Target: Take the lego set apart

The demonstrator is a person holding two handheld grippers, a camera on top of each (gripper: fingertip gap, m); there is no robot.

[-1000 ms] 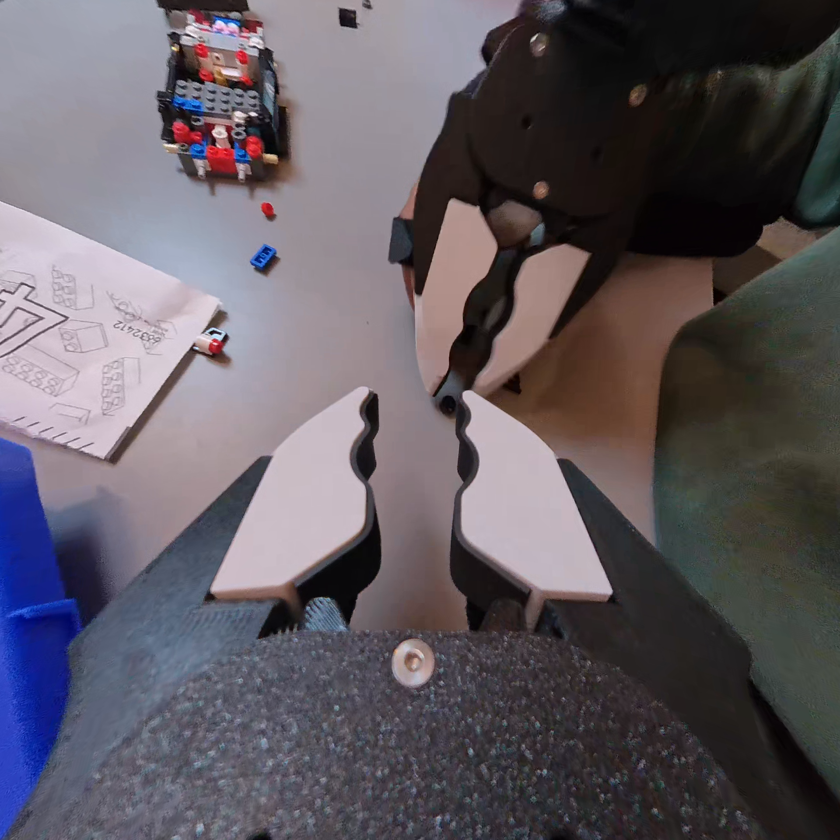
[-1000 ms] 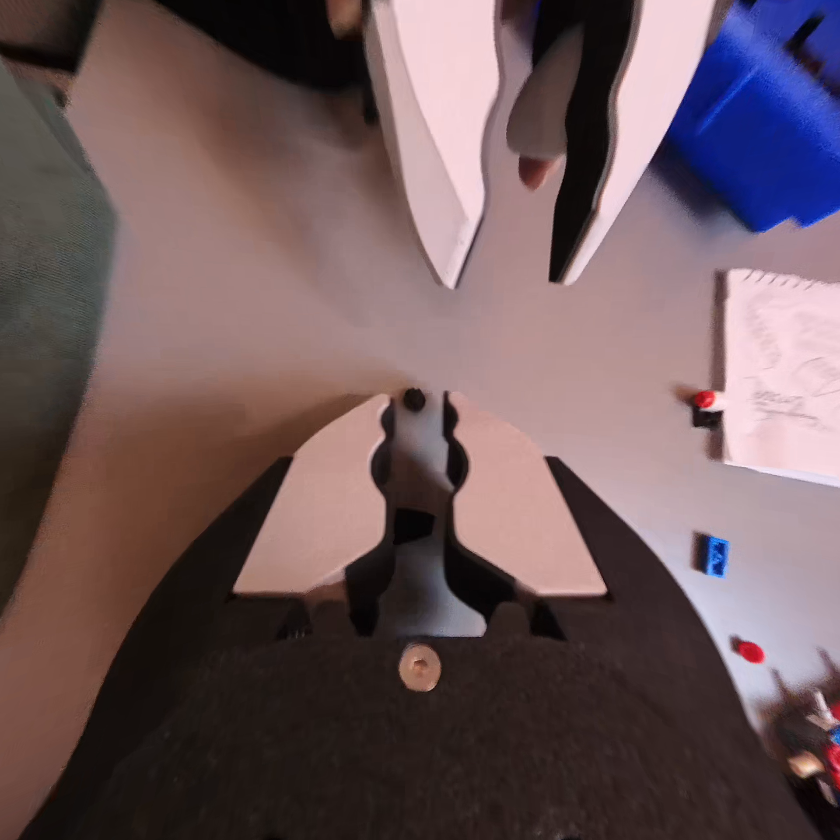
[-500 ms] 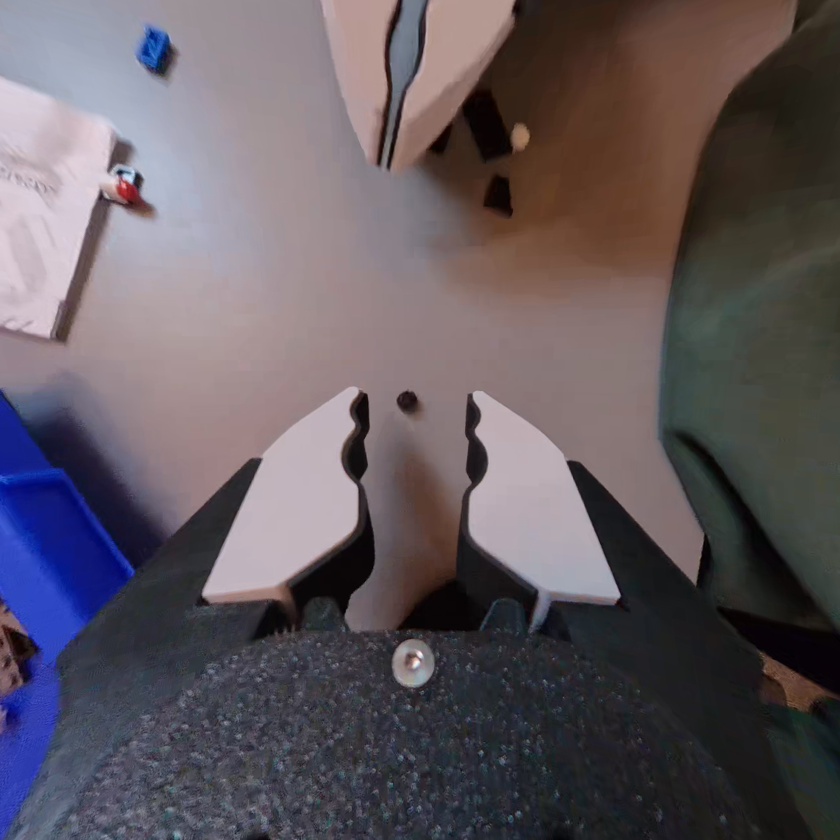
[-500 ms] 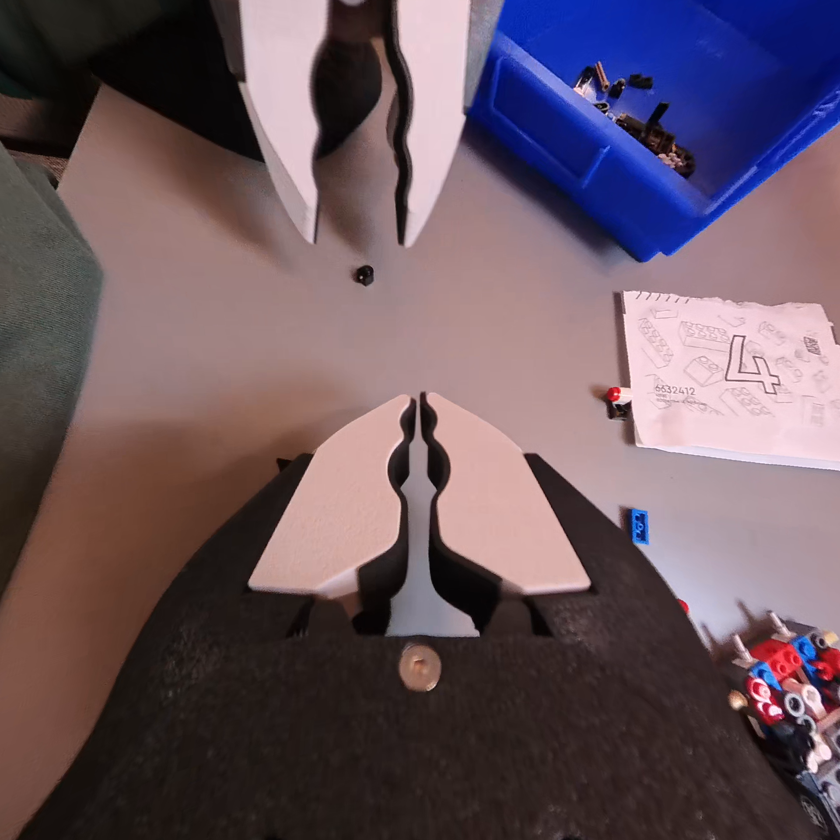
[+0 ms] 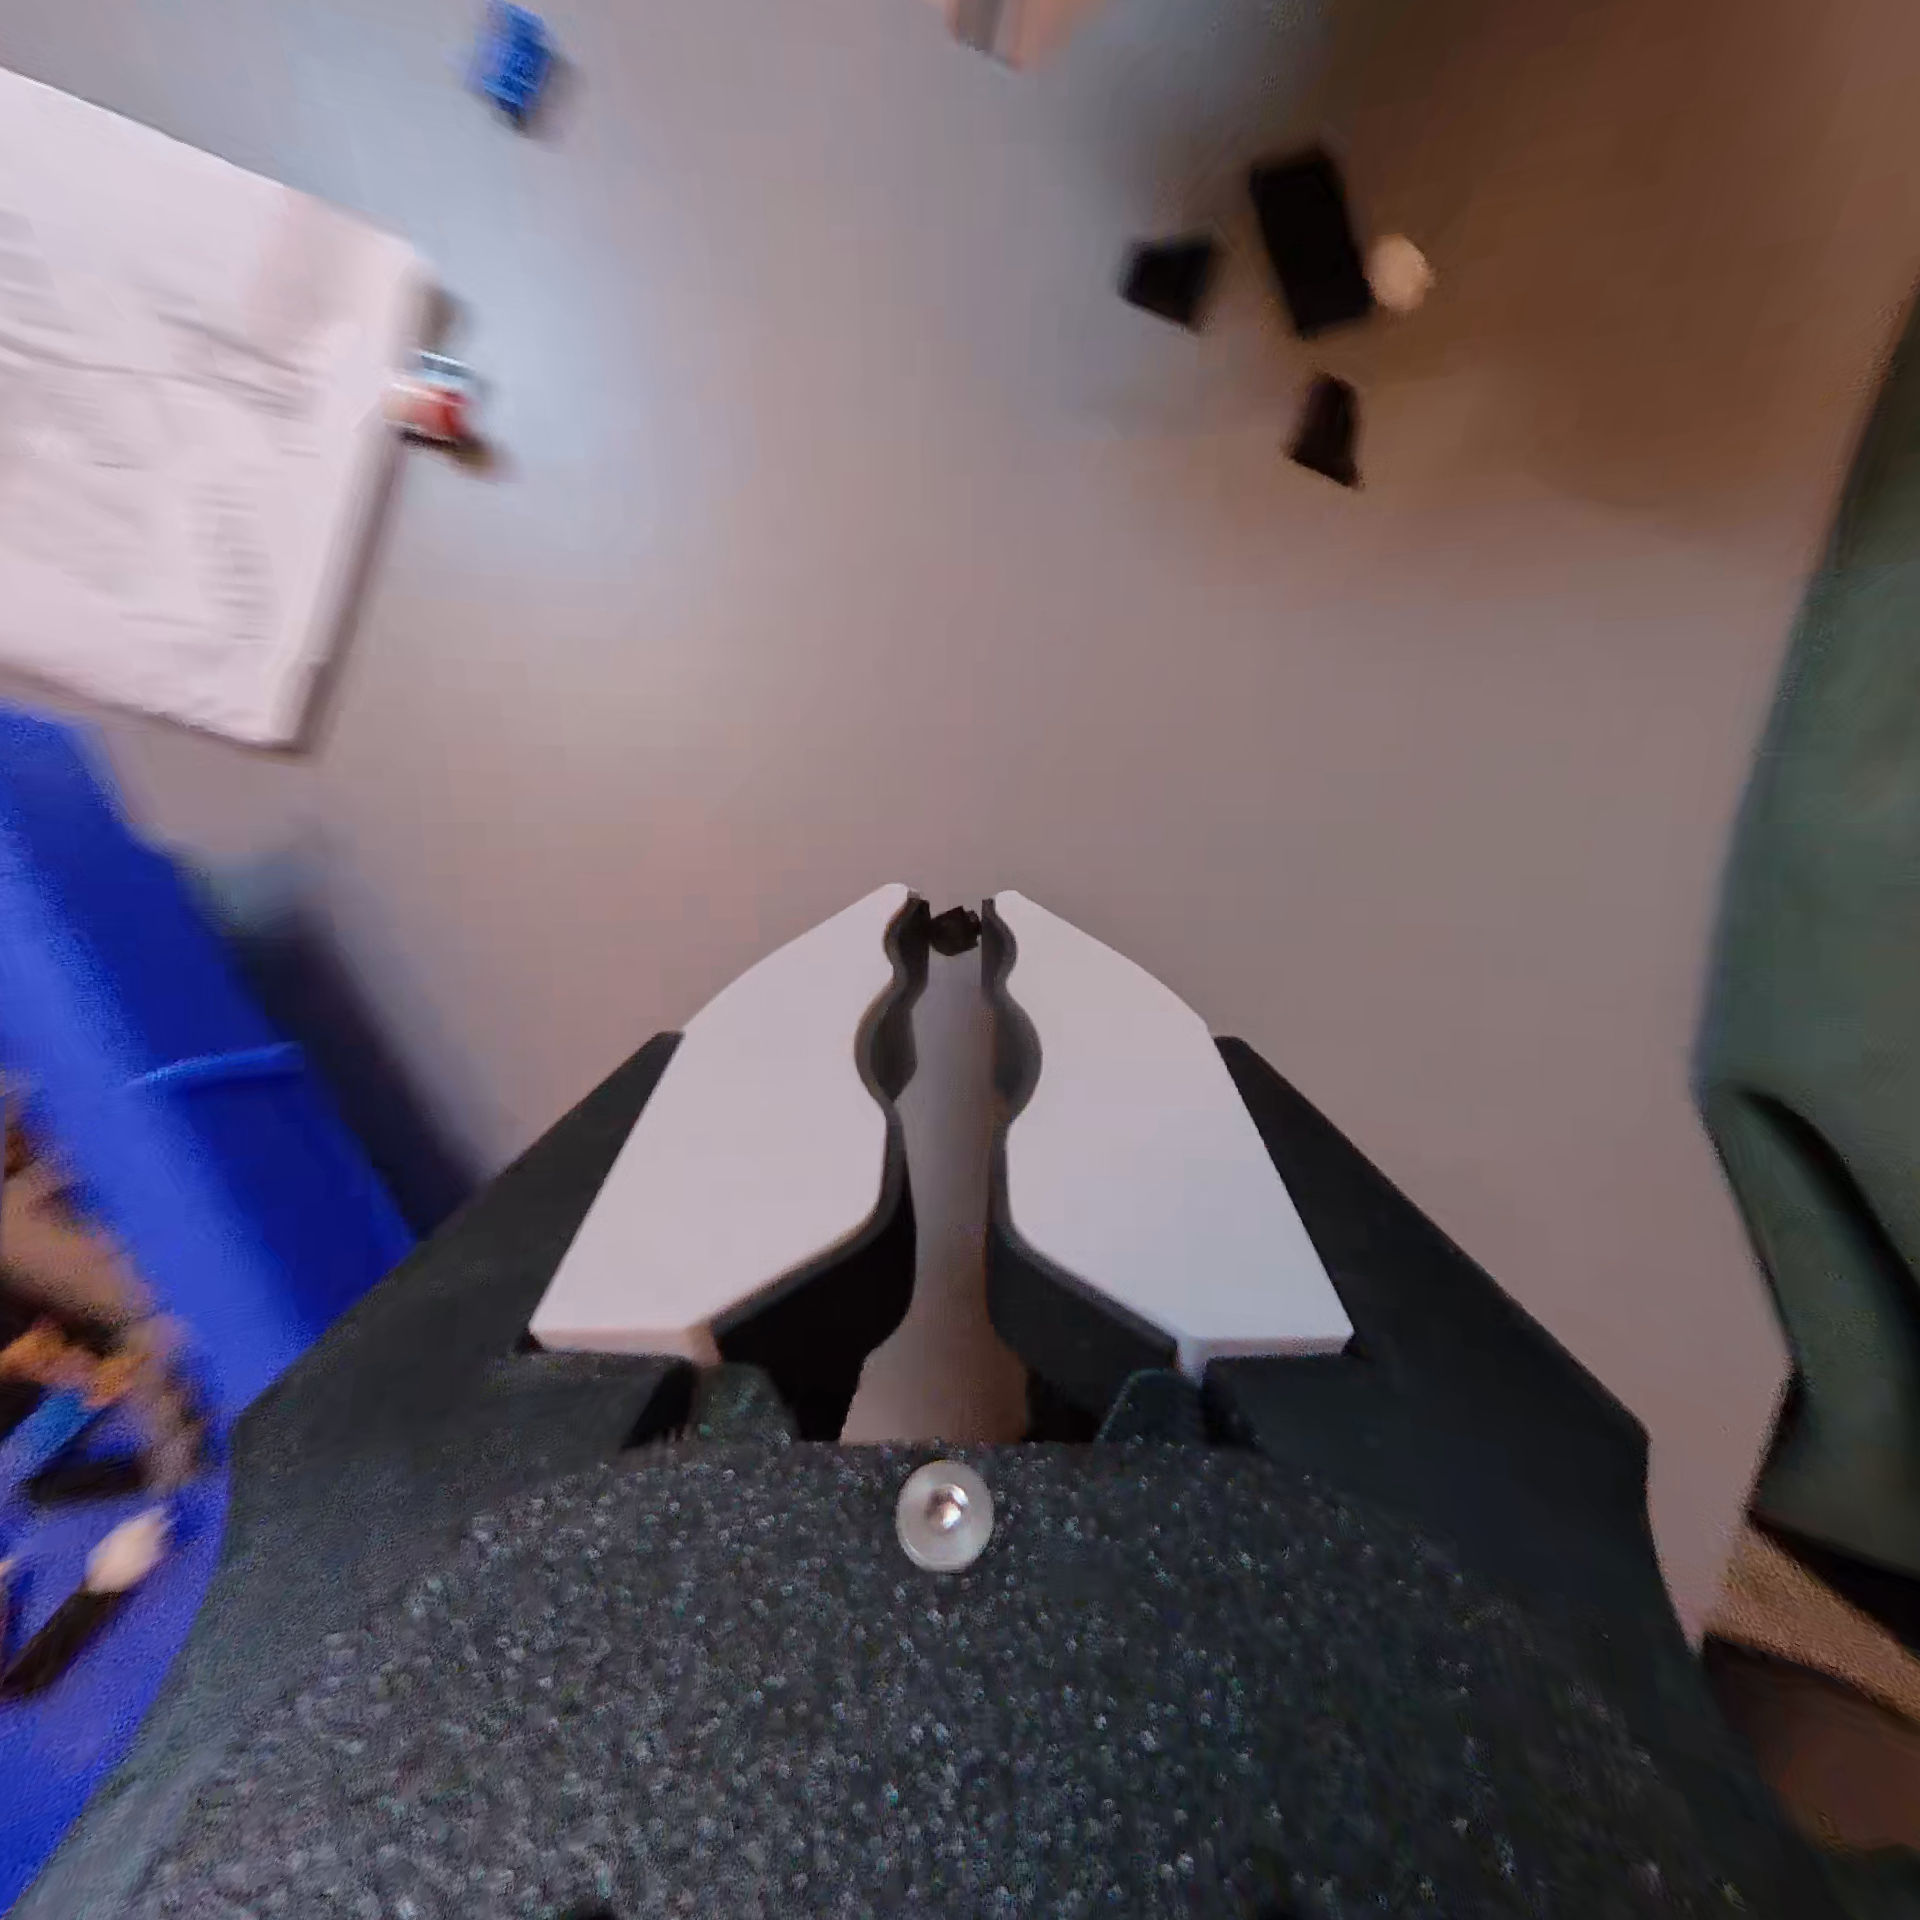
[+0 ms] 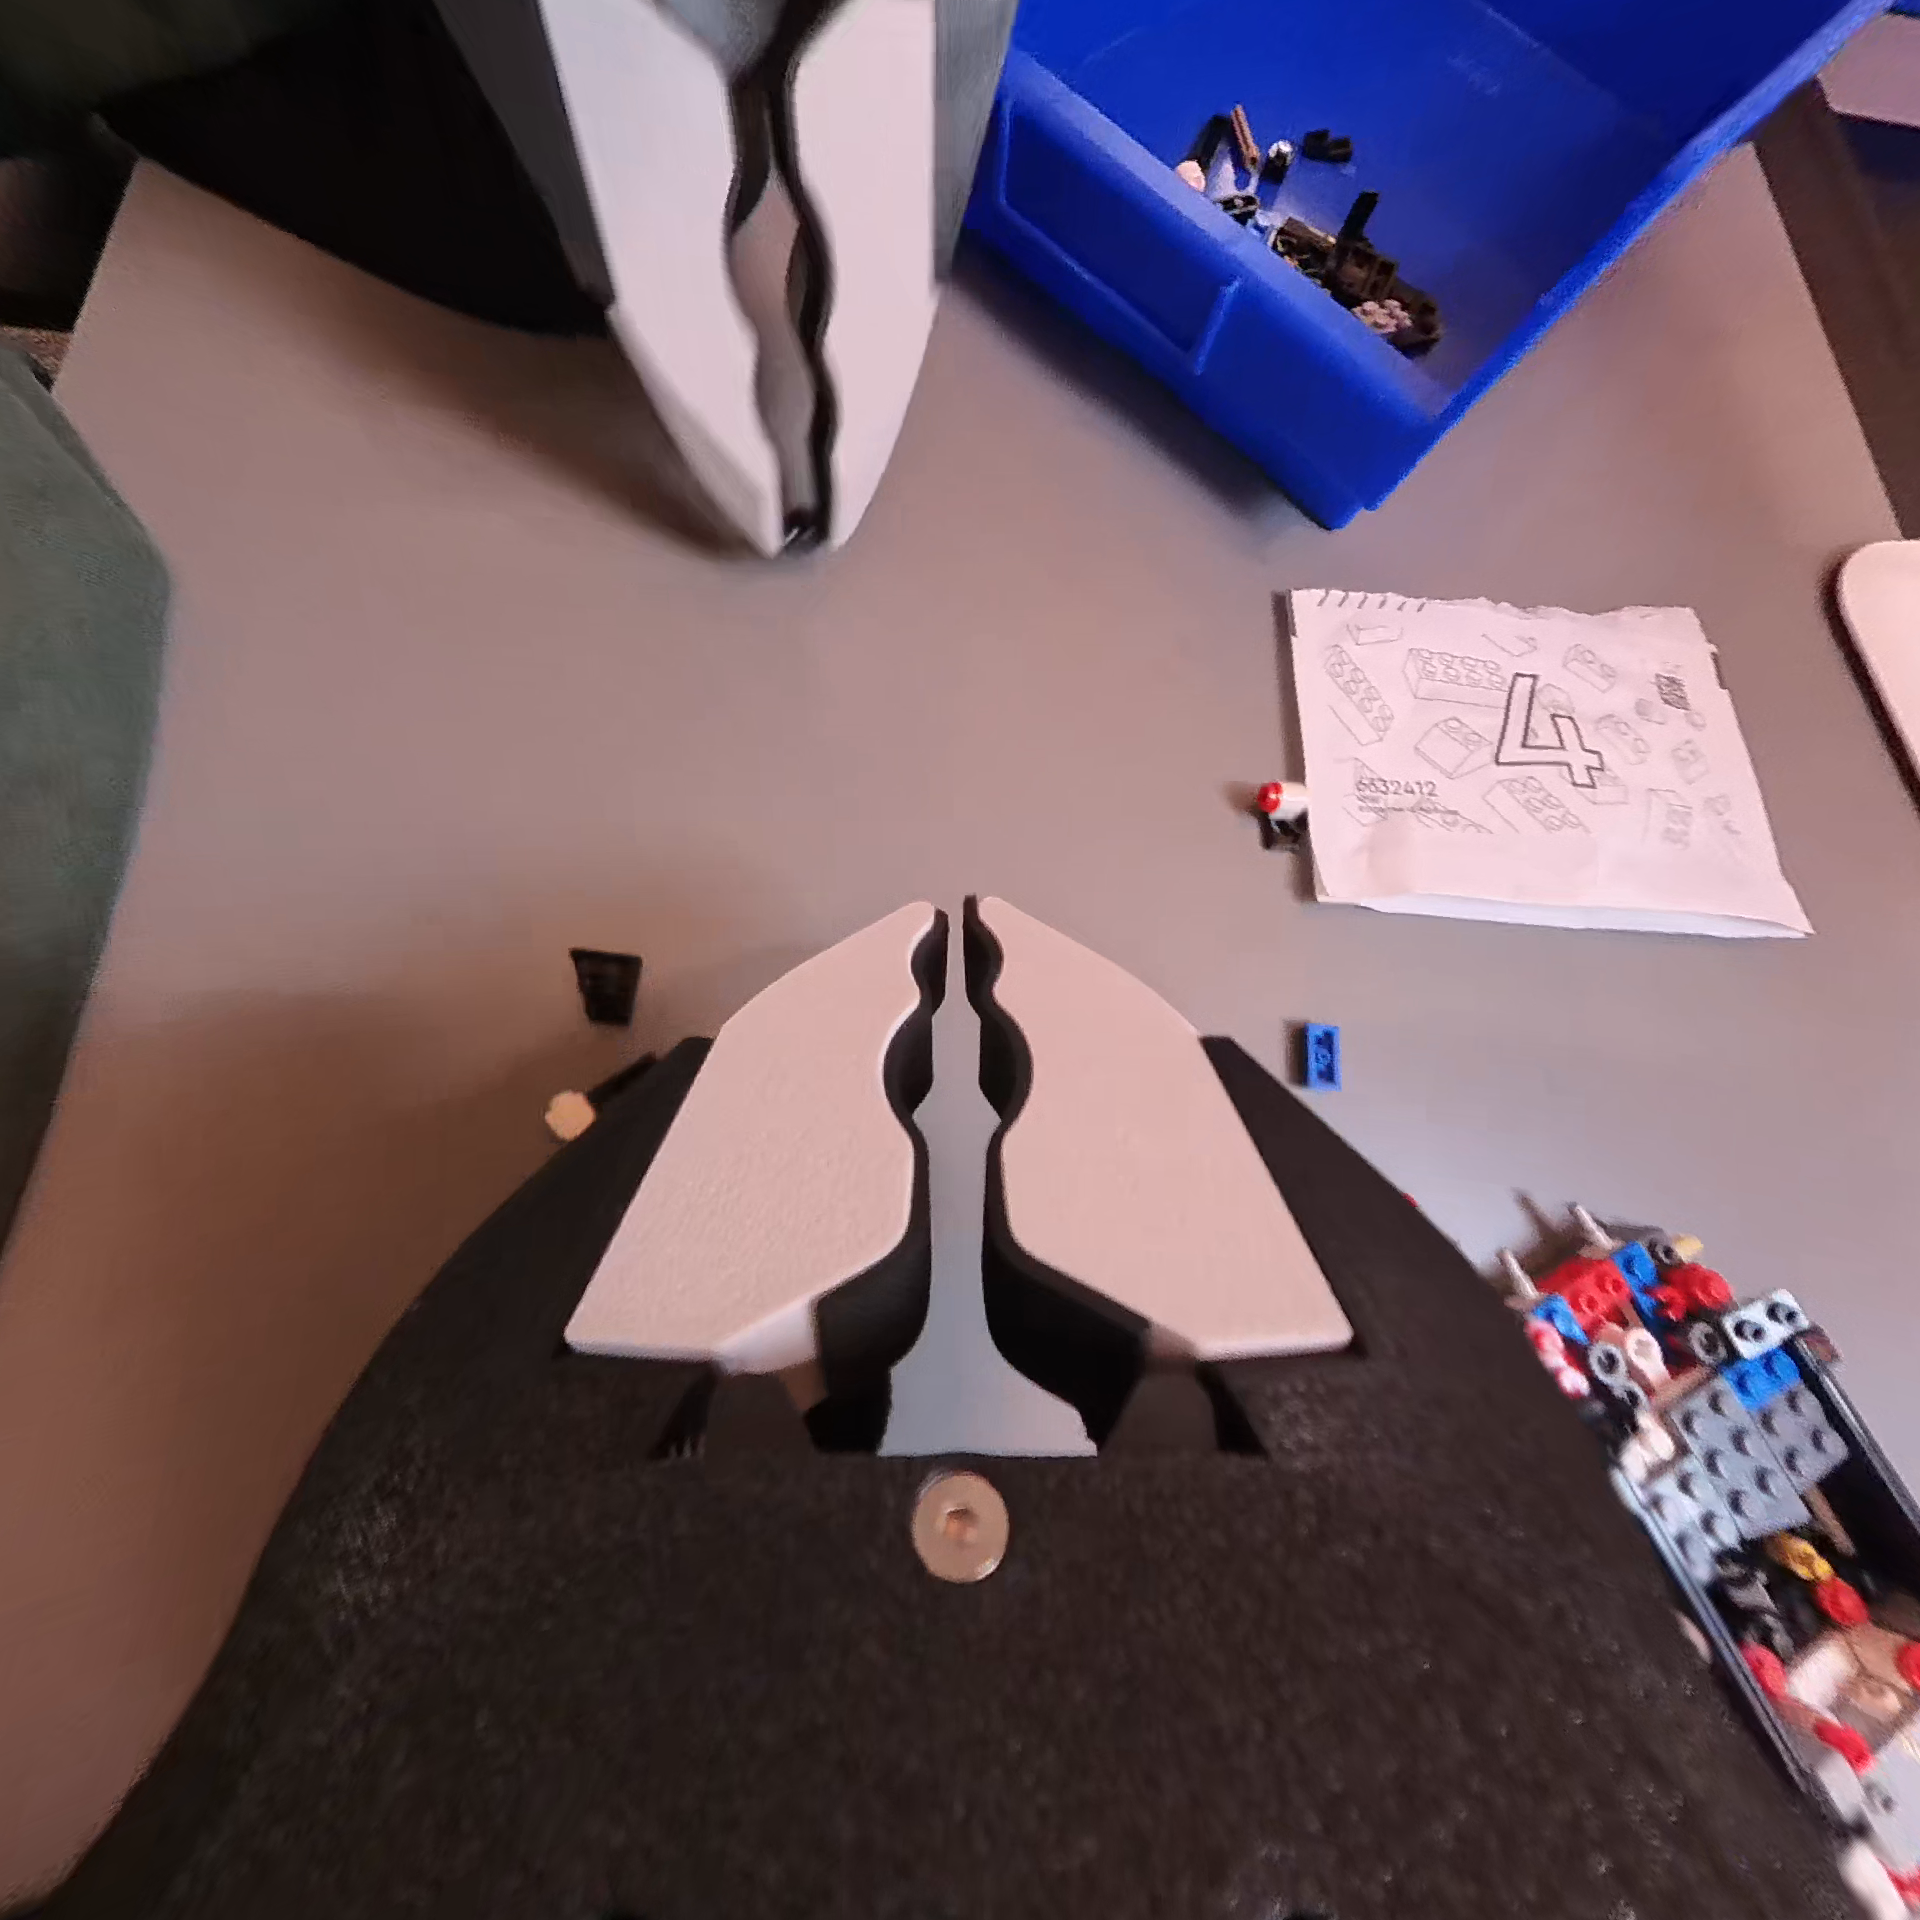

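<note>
My left tongs (image 5: 951, 902) were pinching a tiny black piece (image 5: 953, 925) right at their tips, held over the grey worktop (image 5: 1143, 675). In the right wrist view those same tongs (image 6: 805, 525) pointed down toward the worktop near the blue bin (image 6: 1226, 301), though there I could not make out the piece between the tips. My right tongs (image 6: 956, 914) were pressed nearly together with only a thin slit between them, and nothing was caught in it.

The lego set (image 6: 1745, 1455), partly built and partly stripped, lay at the lower right of my right-hand view, a cluster of grey, red, blue and black bricks on the worktop. Loose bits lay scattered about: a small blue plate (image 6: 1321, 1054) just beside my right tongs, a red-capped piece (image 6: 1280, 808) touching the edge of the printed paper bag (image 6: 1538, 758), a black wedge (image 6: 606, 982) and a cream stud (image 6: 569, 1114) to the left of my right tongs. Several dark pieces (image 6: 1340, 260) were already in the bin. The left wrist view was blurred, so the black bits (image 5: 1304, 255) far off showed only as smears.
</note>
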